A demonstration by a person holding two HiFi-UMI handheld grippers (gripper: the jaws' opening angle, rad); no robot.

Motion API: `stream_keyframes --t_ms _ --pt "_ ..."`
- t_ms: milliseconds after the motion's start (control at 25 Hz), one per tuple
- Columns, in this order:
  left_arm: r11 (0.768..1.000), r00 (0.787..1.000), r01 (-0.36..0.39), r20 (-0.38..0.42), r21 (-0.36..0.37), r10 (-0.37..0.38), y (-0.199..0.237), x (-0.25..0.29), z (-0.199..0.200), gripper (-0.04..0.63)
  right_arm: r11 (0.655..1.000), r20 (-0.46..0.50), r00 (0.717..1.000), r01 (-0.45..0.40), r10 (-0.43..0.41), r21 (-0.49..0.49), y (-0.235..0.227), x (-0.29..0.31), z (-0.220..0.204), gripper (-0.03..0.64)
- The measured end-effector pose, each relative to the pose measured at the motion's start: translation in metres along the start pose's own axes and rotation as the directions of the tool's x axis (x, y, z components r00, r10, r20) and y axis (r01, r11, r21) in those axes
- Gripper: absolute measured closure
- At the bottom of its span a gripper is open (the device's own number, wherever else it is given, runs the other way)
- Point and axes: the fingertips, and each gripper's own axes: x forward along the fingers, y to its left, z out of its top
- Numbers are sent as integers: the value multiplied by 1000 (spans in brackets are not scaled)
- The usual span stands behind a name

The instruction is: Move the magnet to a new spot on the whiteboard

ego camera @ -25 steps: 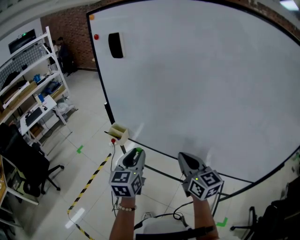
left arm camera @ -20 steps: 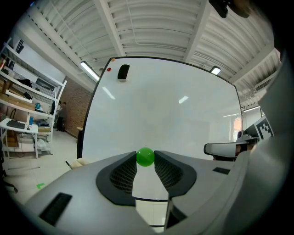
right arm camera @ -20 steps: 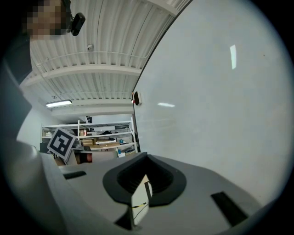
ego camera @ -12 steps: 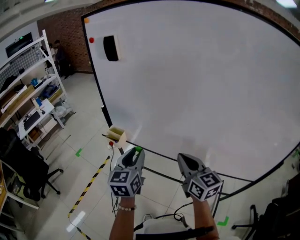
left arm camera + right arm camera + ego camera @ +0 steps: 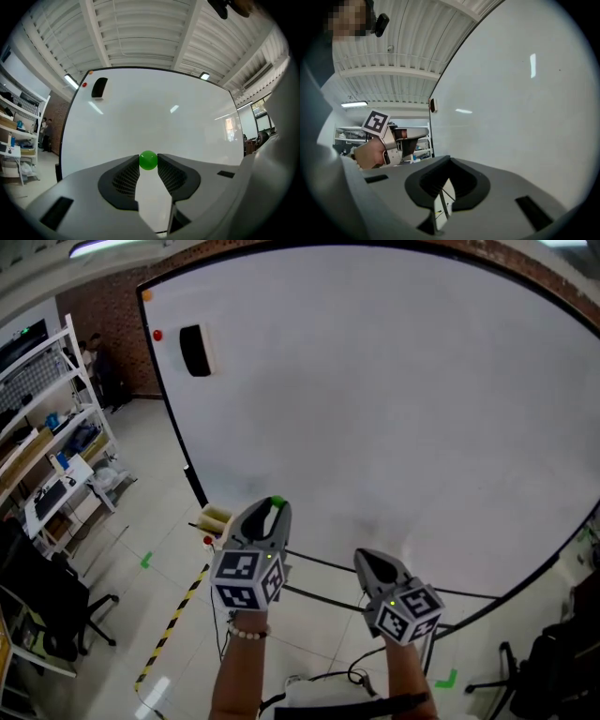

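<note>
- The left gripper [image 5: 275,506] was pinching a small green ball magnet [image 5: 148,160] right at the tips of its jaws. The jaws stood a little apart, one pad on each side of the ball.
- In the head view, that green magnet showed up as a tiny speck at the gripper's nose, in front of the lower left part of the whiteboard [image 5: 394,409] and just above its bottom edge. Couldn't tell if it was actually touching the board or just held close to it.
- The right gripper [image 5: 368,562] sat lower and to the right, with its jaws pressed together and nothing between them. It pointed at the board's bottom edge too.
- Both grippers were roughly level, side by side but apart, and each had its marker cube at the back end near the wrist.
- The right gripper view caught the left gripper off to its left, with the hand [image 5: 369,152] wrapped around it.
- Up in the board's top left corner there was a black eraser [image 5: 195,350]. A red magnet [image 5: 157,335] was just left of it, and an orange magnet [image 5: 146,296] sat above that.
- The rest of the board looked blank white.
- Off to the left stood a white shelf [image 5: 56,418] with stuff on it and a dark office chair [image 5: 47,606]. A strip of yellow and black tape [image 5: 173,615] ran across the floor tiles.
</note>
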Motion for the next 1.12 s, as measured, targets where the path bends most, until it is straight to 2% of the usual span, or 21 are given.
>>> stream_keyframes --t_ms 240,360,560,1120 --pt "996 998 45 38 80 -48 -19 43 41 472 999 23 998 52 -52 -3 -20 -12 8 611" --pt "990 997 50 53 134 -57 -27 63 61 472 997 32 996 81 -81 1 -32 -18 10 611" --pt "982 995 55 71 181 -68 -33 89 89 472 993 40 992 117 -117 6 -46 -25 13 611" --pt "954 1000 11 19 299 -18 -27 126 96 472 990 50 988 142 -143 19 -59 -27 14 610"
